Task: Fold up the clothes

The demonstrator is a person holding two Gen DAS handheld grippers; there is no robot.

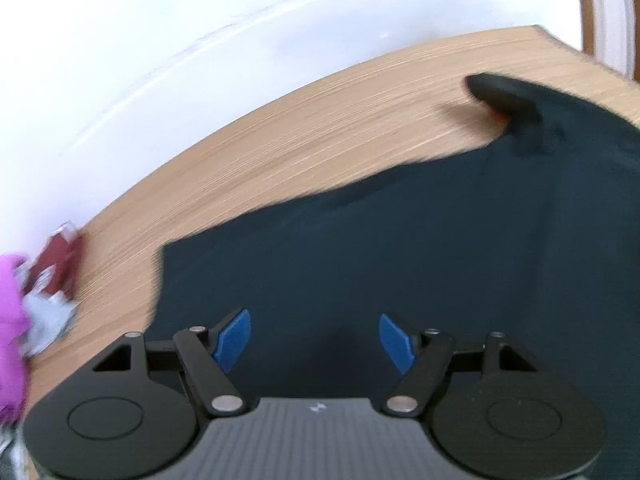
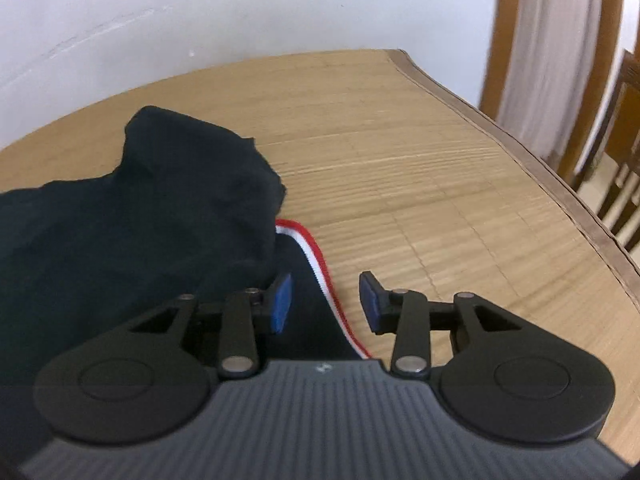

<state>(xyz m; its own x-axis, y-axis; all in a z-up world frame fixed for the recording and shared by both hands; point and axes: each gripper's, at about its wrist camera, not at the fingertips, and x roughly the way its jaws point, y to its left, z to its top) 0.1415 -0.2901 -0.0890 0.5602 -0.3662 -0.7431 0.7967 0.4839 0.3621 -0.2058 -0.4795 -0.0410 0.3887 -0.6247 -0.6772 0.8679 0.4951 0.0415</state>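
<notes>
A dark navy garment (image 1: 400,248) lies spread on the wooden table (image 1: 280,136). My left gripper (image 1: 316,340) hovers over its near part, open, blue pads wide apart with nothing between them. At the garment's far right a bunched corner (image 1: 504,96) sticks up, blurred. In the right wrist view the same garment (image 2: 140,220) is heaped at the left, and a red-and-white striped trim (image 2: 316,256) runs along its edge. My right gripper (image 2: 326,306) is open above that edge. The trim passes under the gap and neither pad touches it.
A pile of pink (image 1: 10,320) and maroon-and-white cloth (image 1: 56,272) sits at the table's left end. A white wall (image 1: 200,40) runs behind. The table's right edge (image 2: 560,188) is near, with a wooden frame (image 2: 496,40), a curtain (image 2: 552,60) and a chair (image 2: 624,140) beyond.
</notes>
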